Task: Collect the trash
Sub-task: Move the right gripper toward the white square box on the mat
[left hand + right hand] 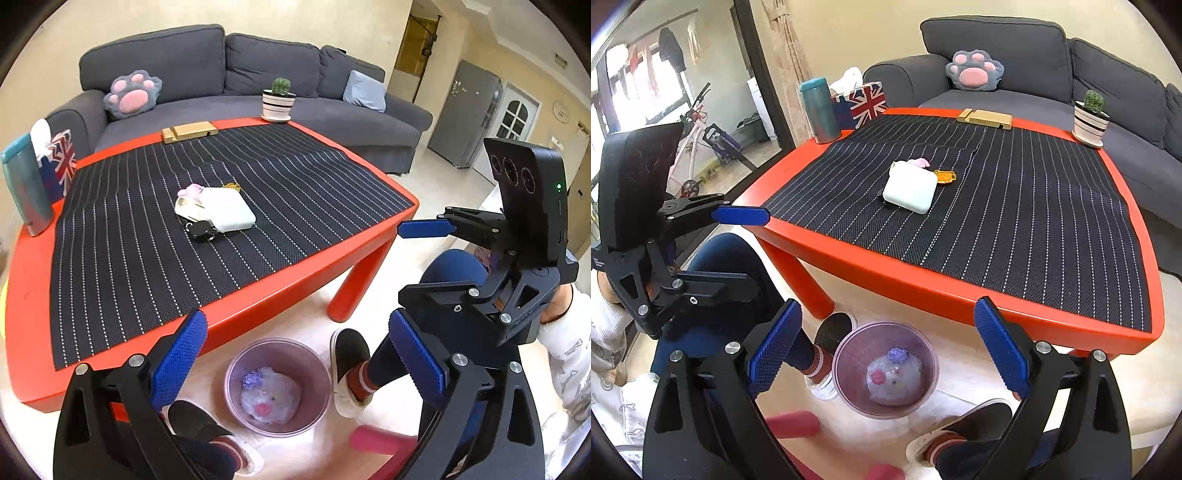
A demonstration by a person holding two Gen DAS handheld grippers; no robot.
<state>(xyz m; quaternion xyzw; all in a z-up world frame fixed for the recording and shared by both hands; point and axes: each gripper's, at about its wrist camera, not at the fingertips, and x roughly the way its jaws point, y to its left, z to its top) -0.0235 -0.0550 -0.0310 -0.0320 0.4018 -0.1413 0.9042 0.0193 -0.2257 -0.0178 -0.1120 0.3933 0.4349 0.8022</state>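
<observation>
Both hand-held grippers hang spread and empty above the floor at the near edge of the red desk (258,295). Left hand-held gripper (295,362) has its blue pads wide apart, framing the bin (236,369) below; right hand-held gripper (886,350) is spread the same way over the same bin (846,350). Each shows in the other's view, also with pads apart: the right one (421,258) at the left camera's right side, the left one (742,251) at the right camera's left side.

The bin stands on the floor just beside the desk, between the person's slippered feet, with crumpled trash (269,398) lying in its bottom.

On the desk's striped mat (147,258), a white pouch (227,214) lies mid-desk, with a pink item (190,192) and black keys (201,230) touching it. A potted cactus (279,99) stands at the far edge.
</observation>
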